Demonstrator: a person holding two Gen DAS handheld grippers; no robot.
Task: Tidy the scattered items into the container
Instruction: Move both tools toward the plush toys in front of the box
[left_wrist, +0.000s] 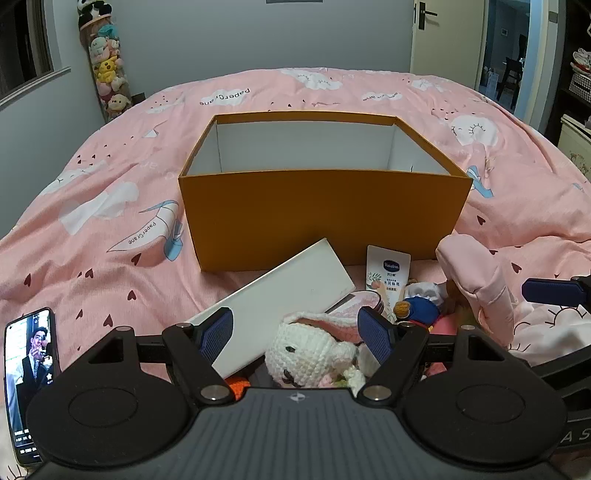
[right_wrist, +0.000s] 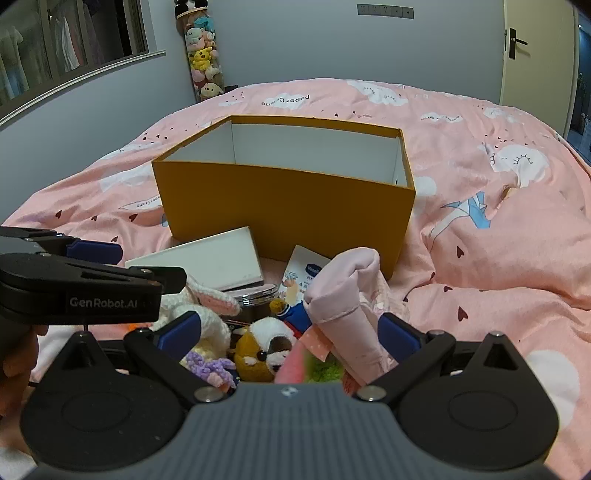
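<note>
This is a bedroom in a home. A big bed fills most of the room, covered by a pink quilt with white clouds, little hearts and paper cranes. In the far corner by the wall stands a tall stack of soft toys. A window is on the left wall. A door with a dark handle is past the bed's far right corner.

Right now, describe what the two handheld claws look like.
Both are matt black linkage frames with silver pivot pins, round side discs and a ribbed grey body. The left claw and right claw carry ridged blue finger pads. White GenRobot.AI lettering marks the left one's side.
</note>
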